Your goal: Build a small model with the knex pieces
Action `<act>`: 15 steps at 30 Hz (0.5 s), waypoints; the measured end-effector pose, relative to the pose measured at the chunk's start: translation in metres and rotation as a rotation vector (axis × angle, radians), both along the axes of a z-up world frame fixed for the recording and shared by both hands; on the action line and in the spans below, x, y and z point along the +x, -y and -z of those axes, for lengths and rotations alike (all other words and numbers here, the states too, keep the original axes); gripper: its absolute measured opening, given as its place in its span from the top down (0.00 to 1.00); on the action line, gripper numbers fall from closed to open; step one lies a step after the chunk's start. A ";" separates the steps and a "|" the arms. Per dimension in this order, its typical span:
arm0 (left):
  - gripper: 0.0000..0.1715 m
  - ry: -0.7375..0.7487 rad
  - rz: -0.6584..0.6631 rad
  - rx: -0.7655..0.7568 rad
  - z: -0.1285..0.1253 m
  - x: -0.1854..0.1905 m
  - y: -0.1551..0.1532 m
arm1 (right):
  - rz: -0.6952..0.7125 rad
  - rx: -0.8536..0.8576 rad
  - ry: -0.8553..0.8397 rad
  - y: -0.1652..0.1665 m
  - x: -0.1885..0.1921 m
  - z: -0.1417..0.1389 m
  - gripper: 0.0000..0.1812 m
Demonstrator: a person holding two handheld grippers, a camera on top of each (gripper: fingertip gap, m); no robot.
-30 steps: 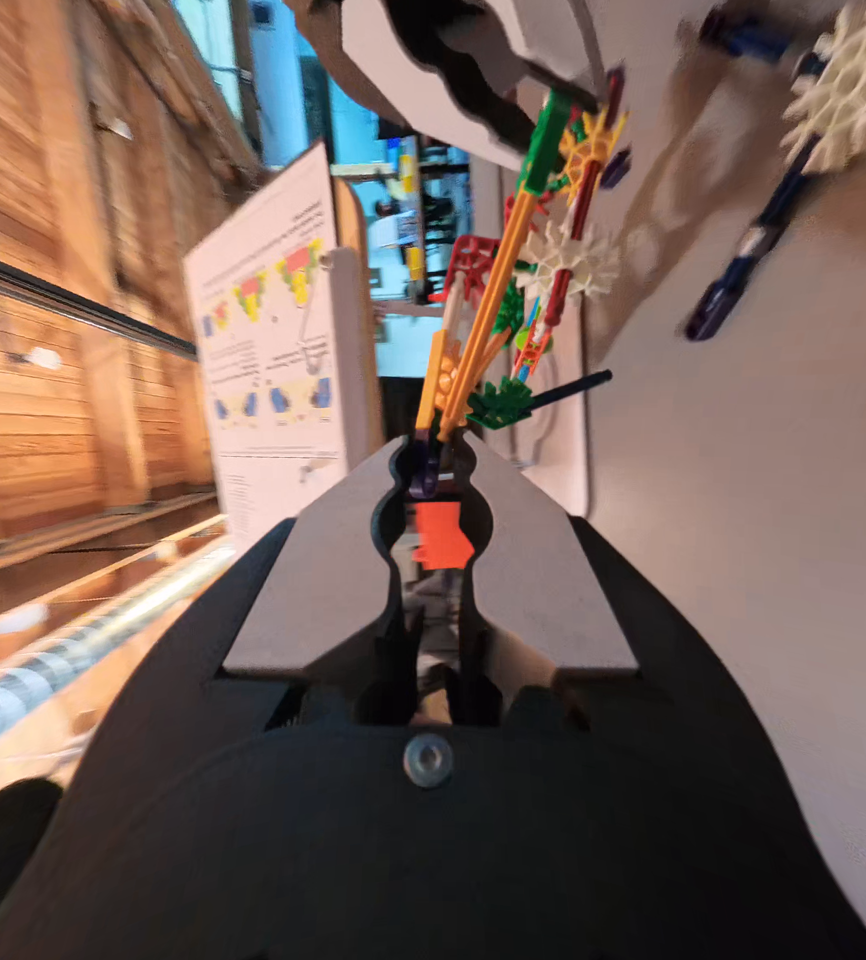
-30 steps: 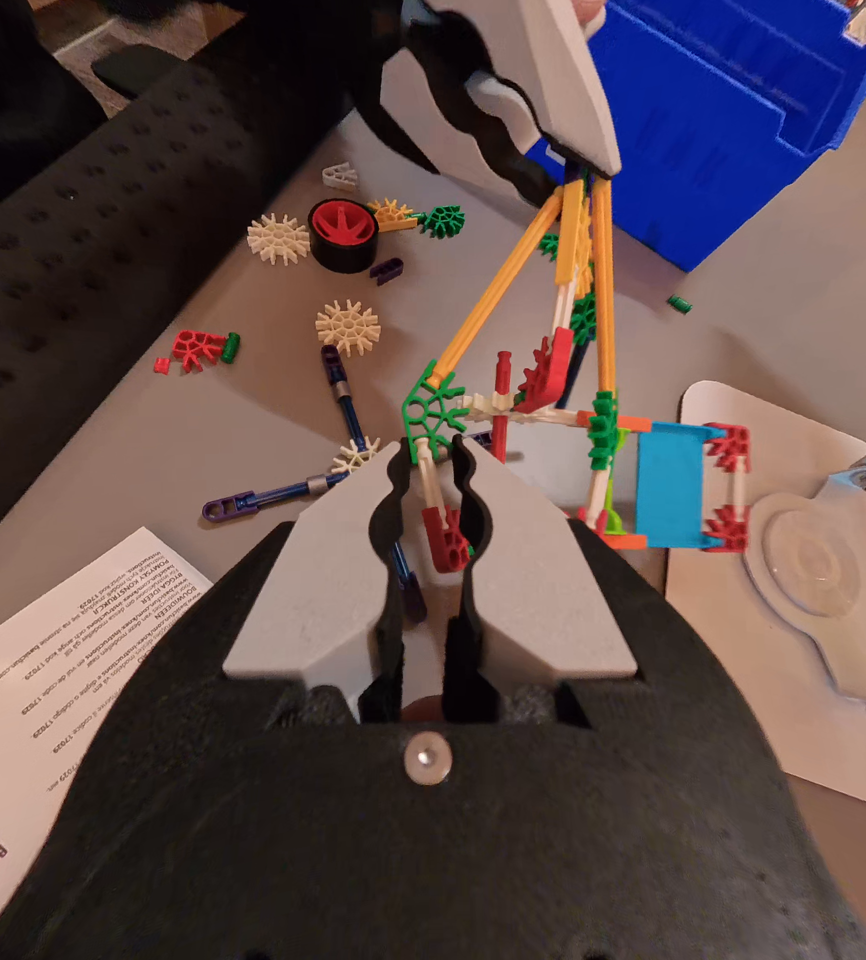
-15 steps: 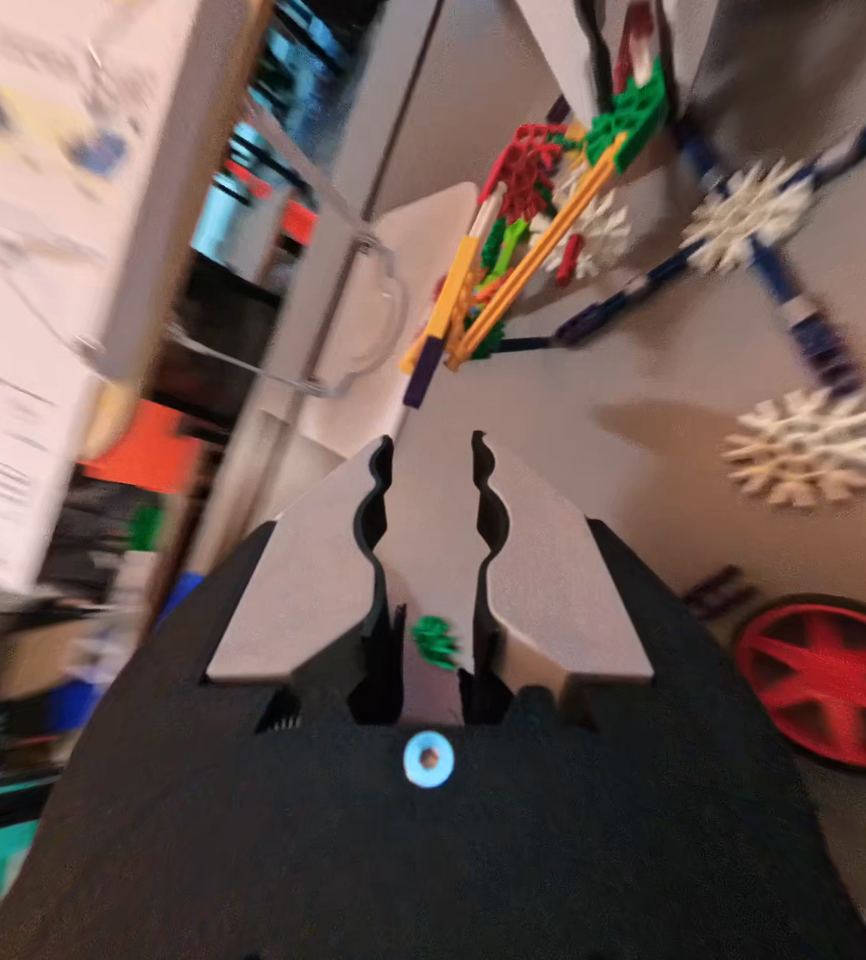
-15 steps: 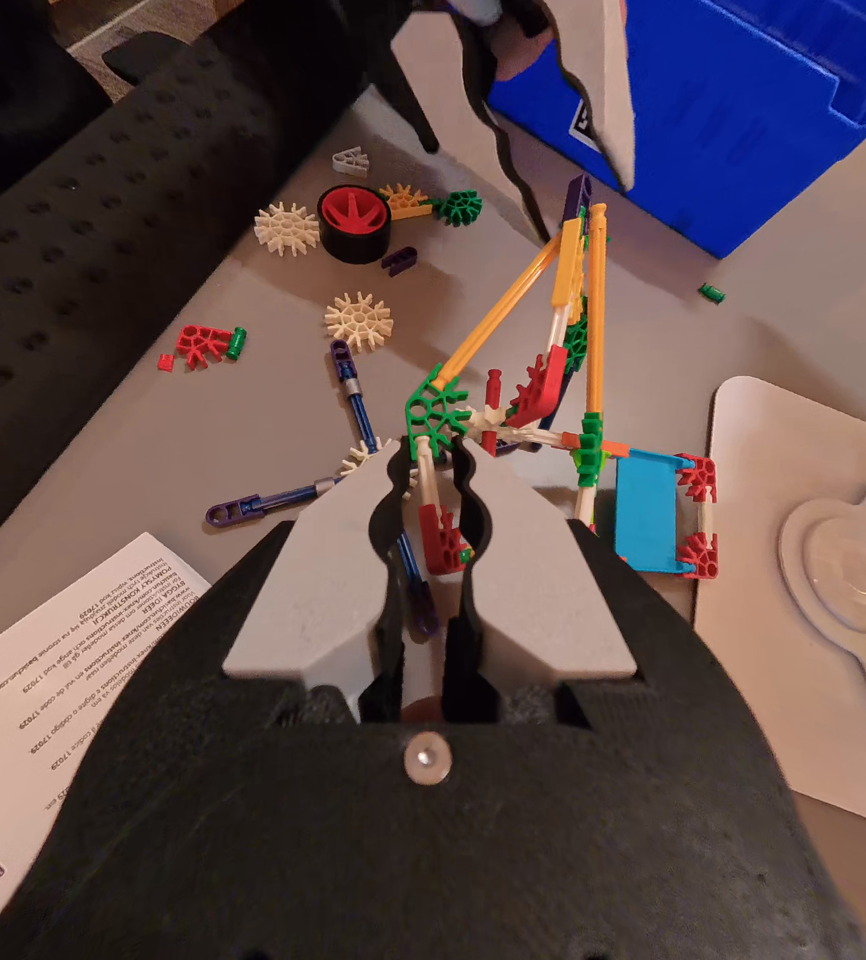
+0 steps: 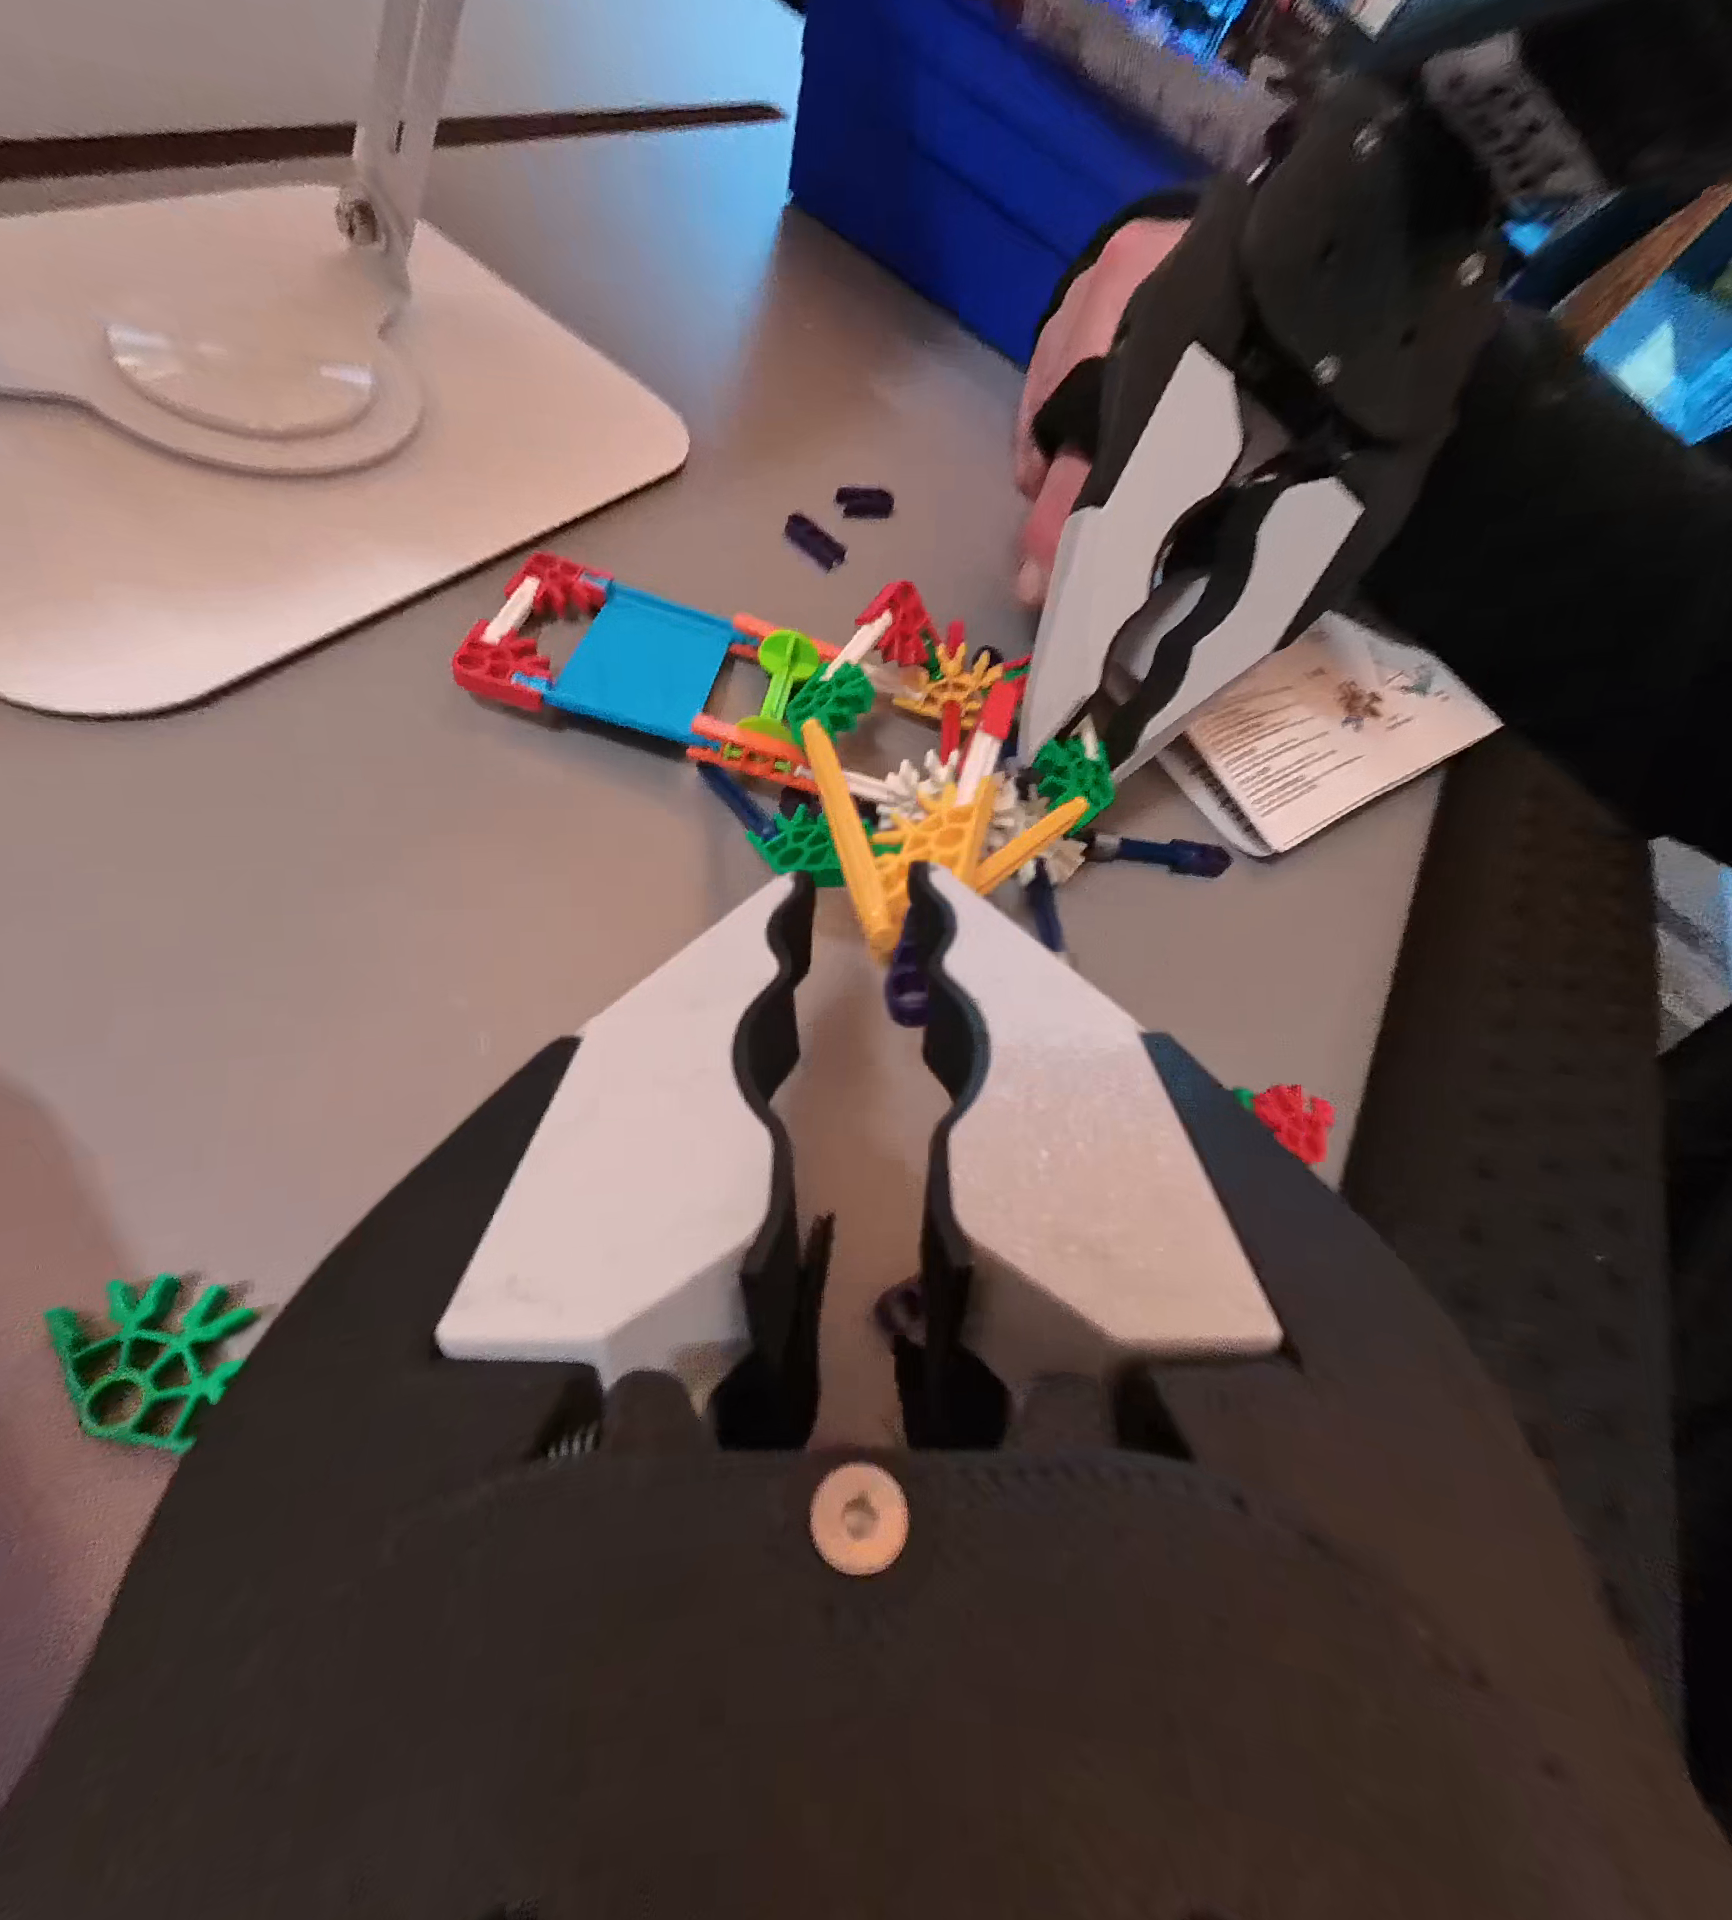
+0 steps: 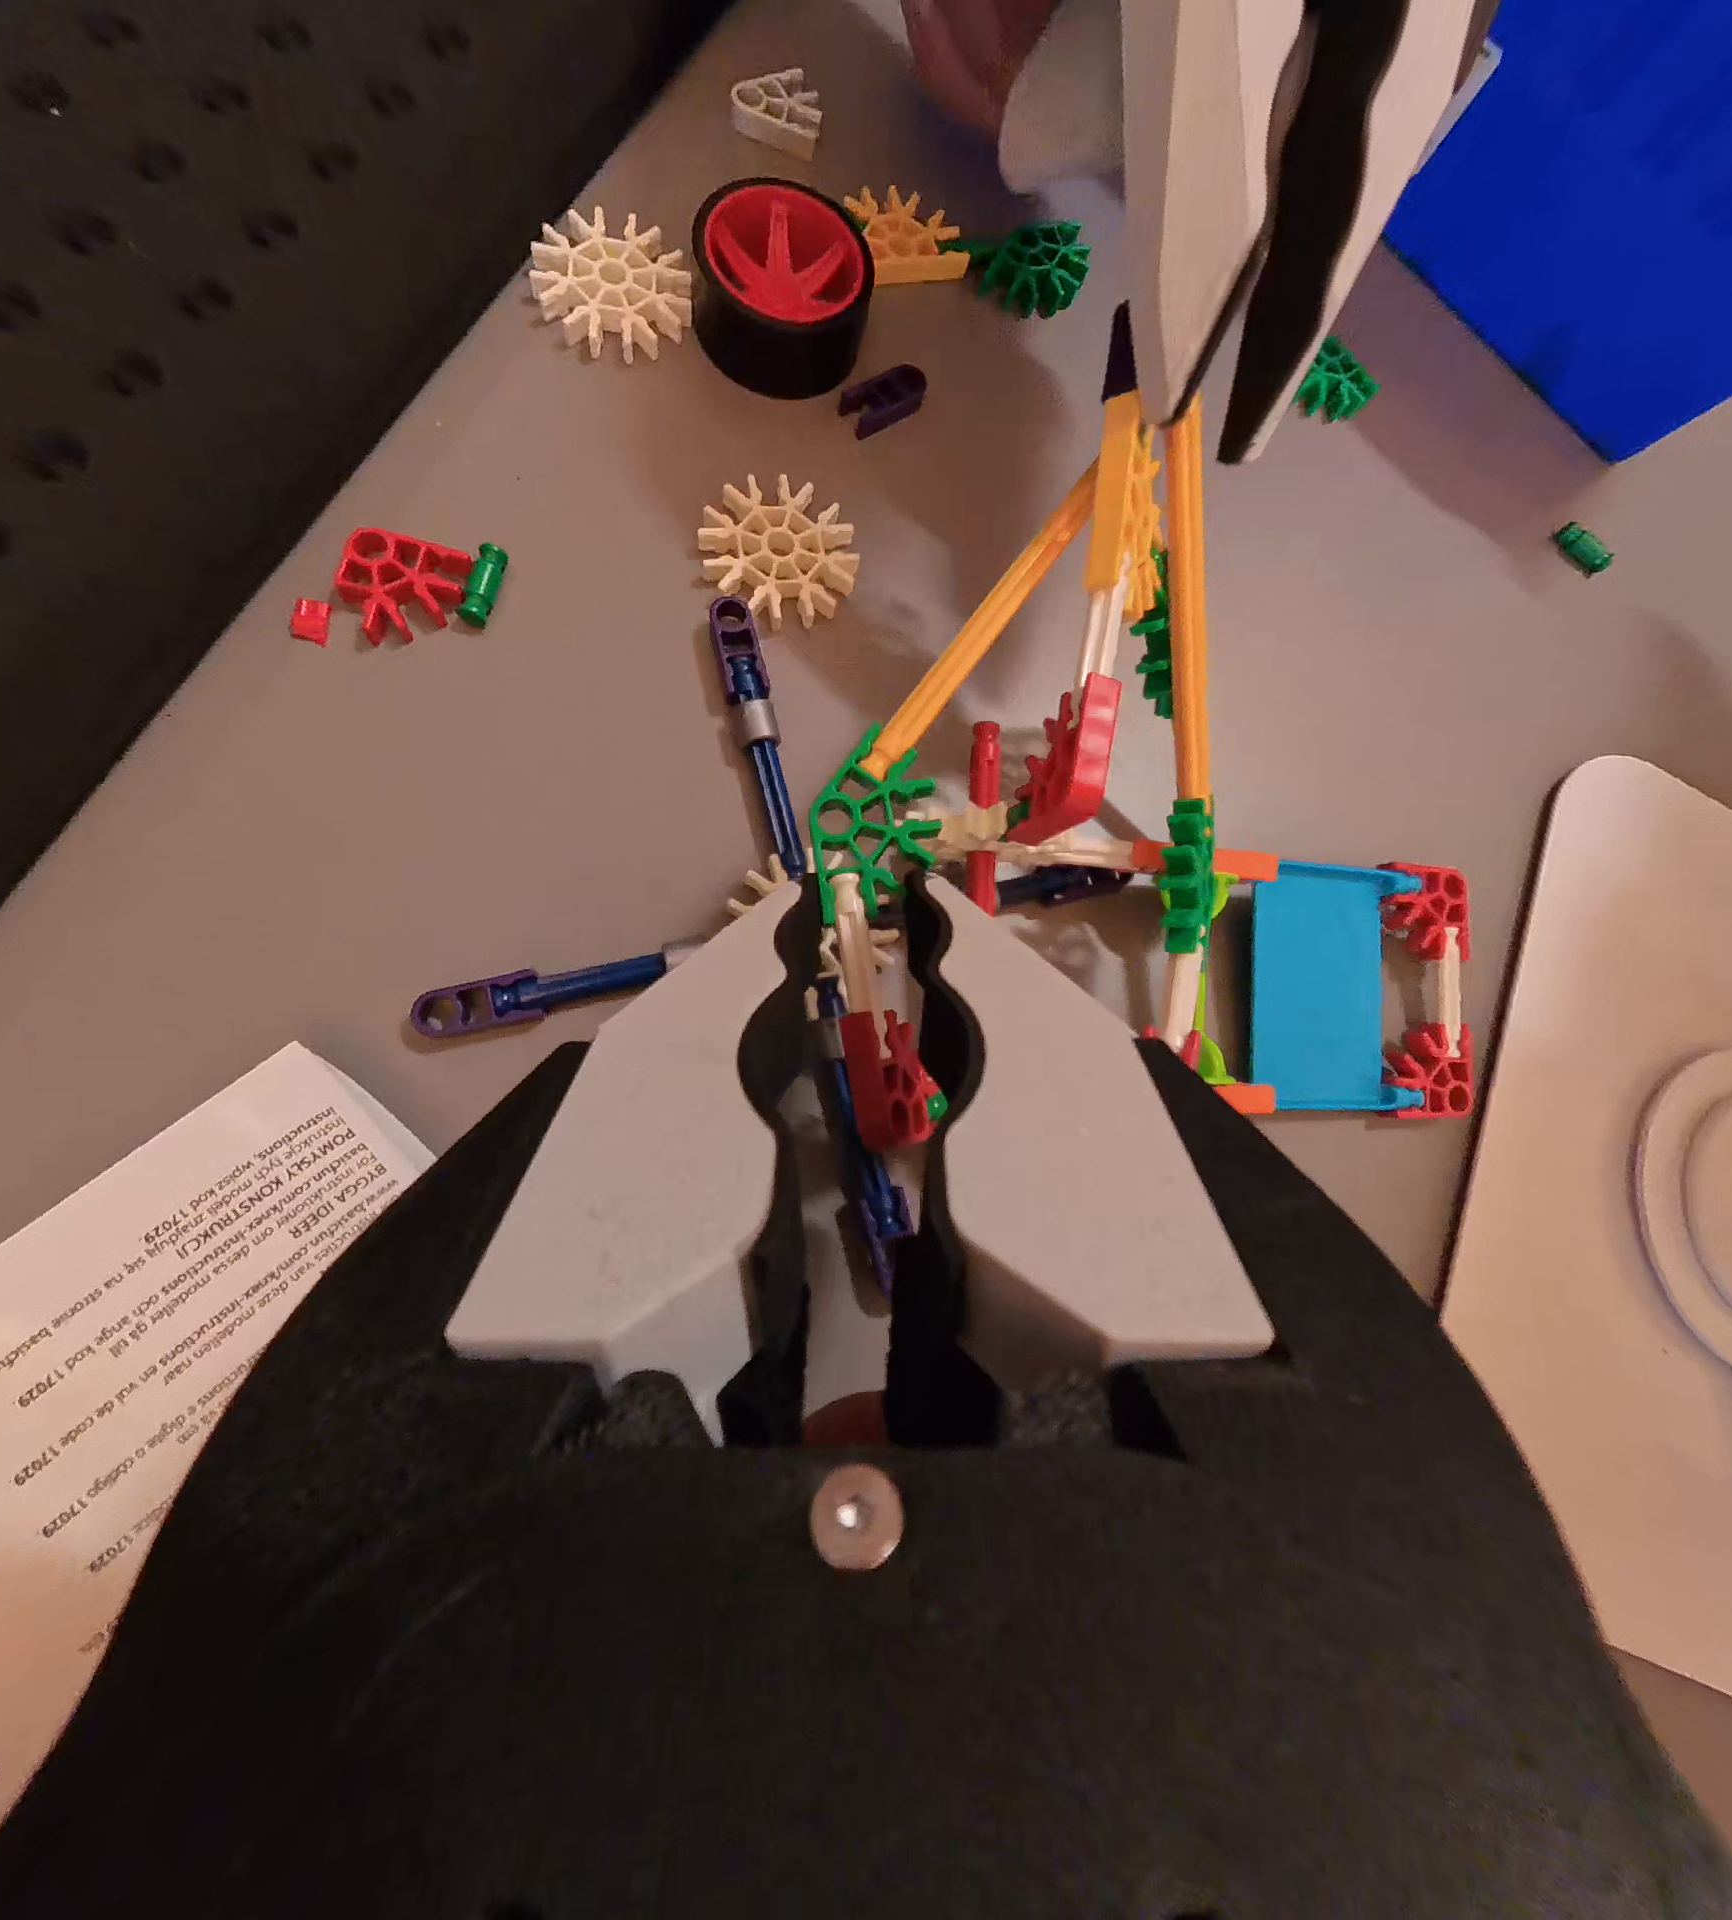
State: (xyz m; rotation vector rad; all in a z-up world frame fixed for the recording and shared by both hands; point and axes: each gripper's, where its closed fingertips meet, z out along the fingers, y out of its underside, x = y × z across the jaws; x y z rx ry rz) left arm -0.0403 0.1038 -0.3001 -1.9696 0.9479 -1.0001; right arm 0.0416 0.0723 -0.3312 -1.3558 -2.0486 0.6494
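Observation:
A construction-toy model stands on the grey table (image 5: 322, 935), with a blue panel (image 5: 649, 670) (image 6: 1314, 977) and long yellow rods (image 6: 976, 655) rising to a peak. My right gripper (image 6: 860, 883) is shut on the model's white rod and red connector (image 6: 888, 1081), just below a green connector (image 6: 867, 821). It also shows in the left wrist view (image 5: 1075, 753), held by a hand (image 5: 1070, 343). My left gripper (image 5: 857, 883) (image 6: 1205, 436) is narrowly open around the peak. The yellow rod ends and purple clip (image 5: 903, 977) lie against its right finger, with a gap to the left finger.
A blue bin (image 6: 1620, 208) stands behind the model and a white stand base (image 6: 1620, 1039) beside it. Loose parts lie about: a red wheel in a black tyre (image 6: 784, 281), white snowflake connectors (image 6: 779, 545), a green connector (image 5: 140, 1361), blue rods. A booklet (image 6: 145, 1299) lies near. My right fingertips sit around 10 centimeters from my left ones.
My left gripper let go of the model's peak, swung away, and has come back around it from another side. My right gripper has kept its hold; the model shifted little.

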 end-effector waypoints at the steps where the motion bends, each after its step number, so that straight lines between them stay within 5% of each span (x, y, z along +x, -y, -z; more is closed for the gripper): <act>1: 0.91 -0.013 -0.003 -0.008 0.004 -0.001 0.000 | -0.001 0.001 0.004 0.000 0.000 0.001 0.93; 15: 0.81 -0.048 0.048 -0.130 0.016 -0.011 0.019 | -0.020 -0.027 0.016 0.006 0.002 0.000 0.92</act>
